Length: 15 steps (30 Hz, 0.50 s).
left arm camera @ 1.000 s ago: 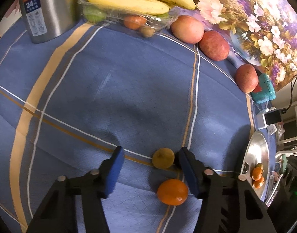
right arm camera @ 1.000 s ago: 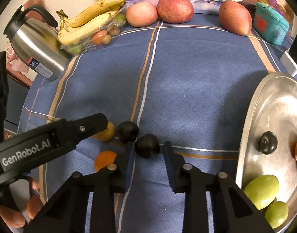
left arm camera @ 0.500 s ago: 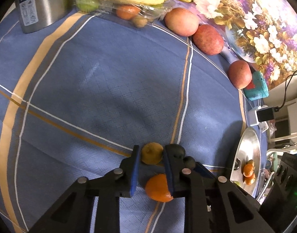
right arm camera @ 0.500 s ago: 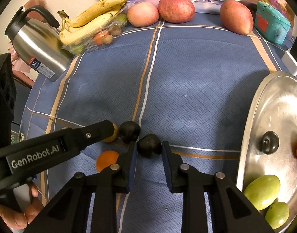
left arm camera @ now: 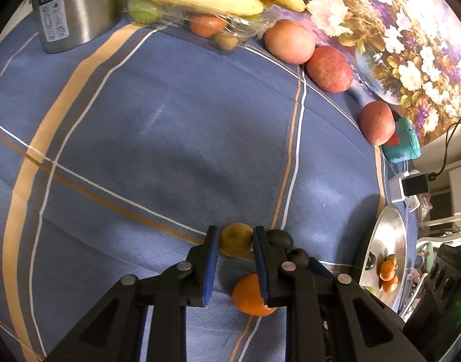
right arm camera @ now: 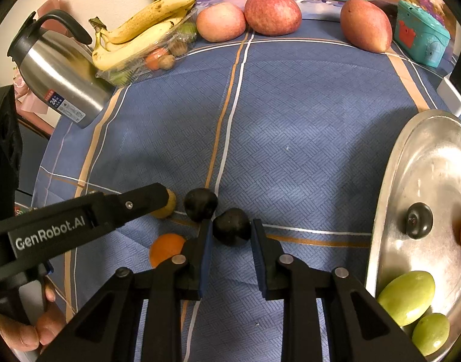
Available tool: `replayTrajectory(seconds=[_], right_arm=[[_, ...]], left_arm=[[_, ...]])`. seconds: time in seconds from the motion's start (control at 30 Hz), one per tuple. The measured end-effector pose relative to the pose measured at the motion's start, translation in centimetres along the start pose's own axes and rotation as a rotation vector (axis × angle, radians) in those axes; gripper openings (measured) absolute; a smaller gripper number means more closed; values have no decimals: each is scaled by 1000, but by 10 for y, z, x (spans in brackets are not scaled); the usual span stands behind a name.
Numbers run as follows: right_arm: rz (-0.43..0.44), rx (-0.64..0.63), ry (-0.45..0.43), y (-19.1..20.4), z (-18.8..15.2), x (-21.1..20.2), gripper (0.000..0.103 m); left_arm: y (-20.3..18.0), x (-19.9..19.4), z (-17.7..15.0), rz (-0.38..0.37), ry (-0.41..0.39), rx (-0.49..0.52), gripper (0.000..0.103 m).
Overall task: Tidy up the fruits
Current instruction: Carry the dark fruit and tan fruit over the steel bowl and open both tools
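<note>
Fruit lies in a cluster at the near edge of the counter (right arm camera: 305, 126), on its blue plaid cloth. Nearest is an orange (left arm camera: 250, 298), partly behind the left tool's right finger. Just beyond it, the left tool (left arm camera: 234, 242) is closed on a small yellow-brown fruit (left arm camera: 235, 239), blue pads pressing both its sides. The right tool (right arm camera: 232, 230) grips a dark plum (right arm camera: 231, 226); a second dark plum (right arm camera: 200, 204) touches it on the left. To the right a steel tray (right arm camera: 411, 163) holds another plum, two green fruits and oranges. At the far edge sit three red mangoes (right arm camera: 272, 13), bananas (right arm camera: 140, 36) on a clear pack, and a steel thermos jug (right arm camera: 58, 72).
</note>
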State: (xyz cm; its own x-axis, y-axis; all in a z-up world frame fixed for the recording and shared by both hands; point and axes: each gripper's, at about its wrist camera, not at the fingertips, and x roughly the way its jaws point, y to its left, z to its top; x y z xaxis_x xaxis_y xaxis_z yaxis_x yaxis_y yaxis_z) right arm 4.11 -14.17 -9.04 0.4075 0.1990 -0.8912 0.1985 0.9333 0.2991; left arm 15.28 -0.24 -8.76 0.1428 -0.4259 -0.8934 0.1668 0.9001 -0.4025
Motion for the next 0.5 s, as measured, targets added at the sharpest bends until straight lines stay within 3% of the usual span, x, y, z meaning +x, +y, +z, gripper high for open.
replayTrajectory(seconds=[0.5], right_arm=[[-14, 61, -36, -18, 3, -17, 26]], left_arm=[[16, -28, 9, 32, -97, -59, 24]])
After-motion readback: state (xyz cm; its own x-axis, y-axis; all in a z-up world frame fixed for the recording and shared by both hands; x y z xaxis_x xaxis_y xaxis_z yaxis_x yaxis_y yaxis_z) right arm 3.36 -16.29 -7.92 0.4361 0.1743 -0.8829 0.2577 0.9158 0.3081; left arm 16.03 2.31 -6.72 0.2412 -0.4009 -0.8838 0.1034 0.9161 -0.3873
